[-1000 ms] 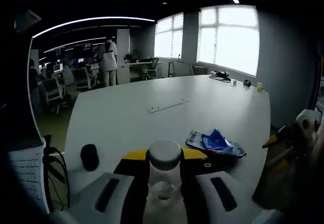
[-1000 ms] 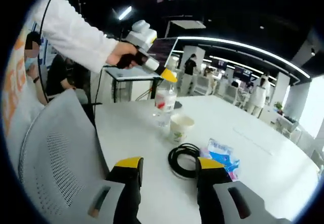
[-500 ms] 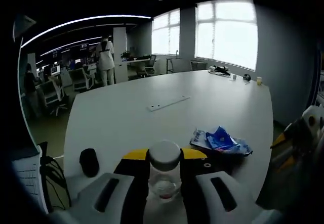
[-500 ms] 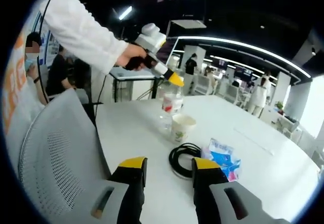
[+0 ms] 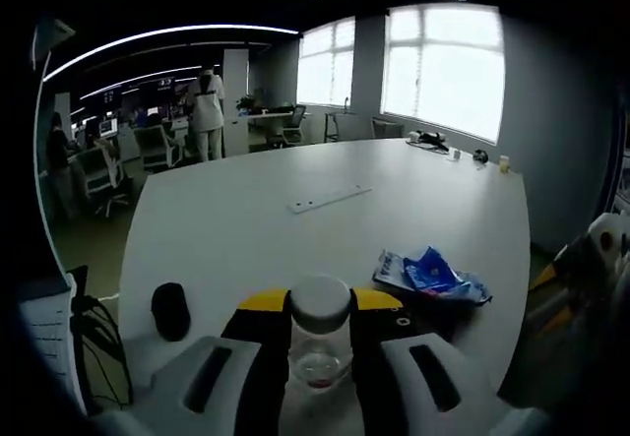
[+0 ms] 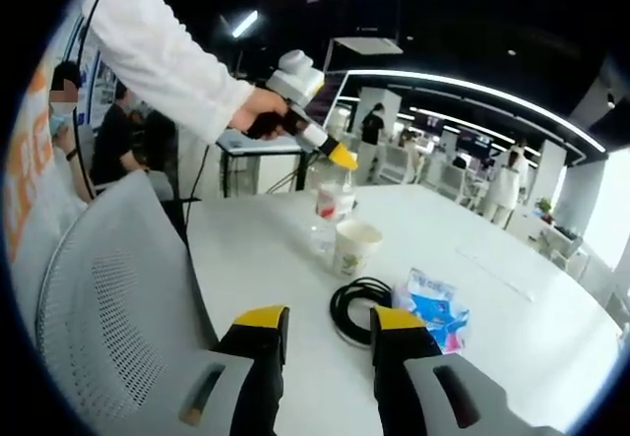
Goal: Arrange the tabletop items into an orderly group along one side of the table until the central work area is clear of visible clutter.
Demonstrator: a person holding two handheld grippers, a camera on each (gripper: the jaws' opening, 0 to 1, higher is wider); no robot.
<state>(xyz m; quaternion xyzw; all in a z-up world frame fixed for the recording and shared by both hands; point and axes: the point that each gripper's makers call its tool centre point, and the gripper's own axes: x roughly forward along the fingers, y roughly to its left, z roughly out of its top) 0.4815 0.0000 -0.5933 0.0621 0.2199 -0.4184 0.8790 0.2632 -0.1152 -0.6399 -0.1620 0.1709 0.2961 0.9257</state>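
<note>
Firstly, left gripper view: the left gripper (image 5: pixel 317 357) is clamping a clear bottle (image 5: pixel 318 333) by its neck above the white table (image 5: pixel 246 229). A blue packet (image 5: pixel 429 275) is lying at 3 o'clock, a black object (image 5: pixel 169 310) at 9 o'clock.

Right gripper view: the right gripper (image 6: pixel 325 342) is hovering with jaws parted and nothing between them. A black cable coil (image 6: pixel 359 308) is lying just beyond its jaws, a paper cup (image 6: pixel 354 247) at 12 o'clock, touching the bottle.
</note>
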